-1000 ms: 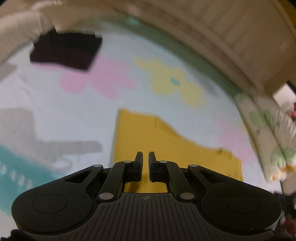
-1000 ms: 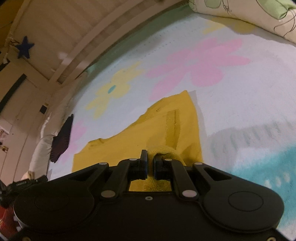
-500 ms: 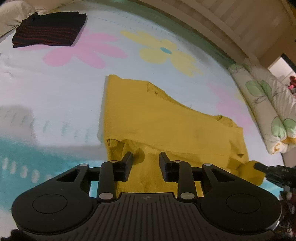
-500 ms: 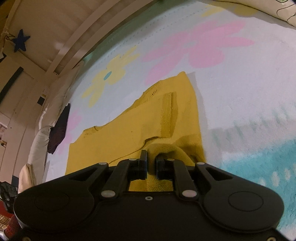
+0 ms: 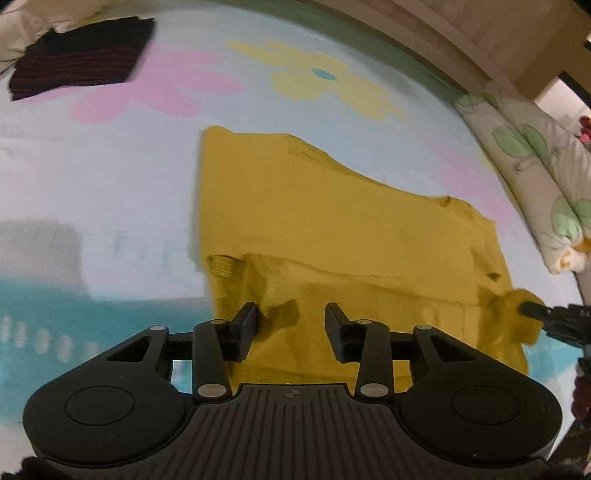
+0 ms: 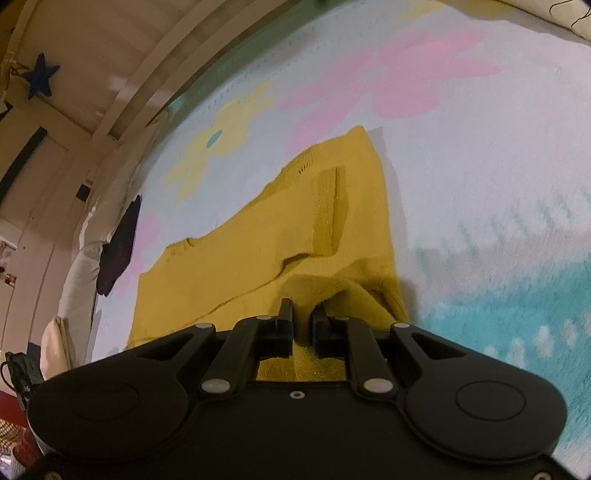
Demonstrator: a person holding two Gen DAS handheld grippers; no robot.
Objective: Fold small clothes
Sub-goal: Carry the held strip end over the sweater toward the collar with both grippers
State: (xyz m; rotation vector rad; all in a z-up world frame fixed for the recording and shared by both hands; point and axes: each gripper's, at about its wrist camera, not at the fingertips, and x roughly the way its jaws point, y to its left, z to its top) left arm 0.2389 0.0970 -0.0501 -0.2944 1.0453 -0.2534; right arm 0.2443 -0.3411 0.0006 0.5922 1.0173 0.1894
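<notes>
A yellow knit garment [image 5: 332,229] lies partly folded on a flowered blanket [image 5: 110,177]. Its near edge is doubled back over itself. My left gripper [image 5: 291,325] is open and empty, low over the garment's near left part. My right gripper [image 6: 303,325] is shut on a bunched fold of the yellow garment [image 6: 258,251] at its near right corner. That gripper's tip also shows in the left wrist view [image 5: 546,321], pinching the yellow cloth at the far right.
A folded dark striped garment [image 5: 81,59] lies at the blanket's far left, seen dark in the right wrist view [image 6: 118,243]. A leaf-patterned pillow [image 5: 535,177] lies along the right. A wooden bed rail [image 5: 424,33] runs behind.
My left gripper has opened, let go of the garment, and dropped lower over it. My right gripper stays shut on the yellow fold and has shifted slightly.
</notes>
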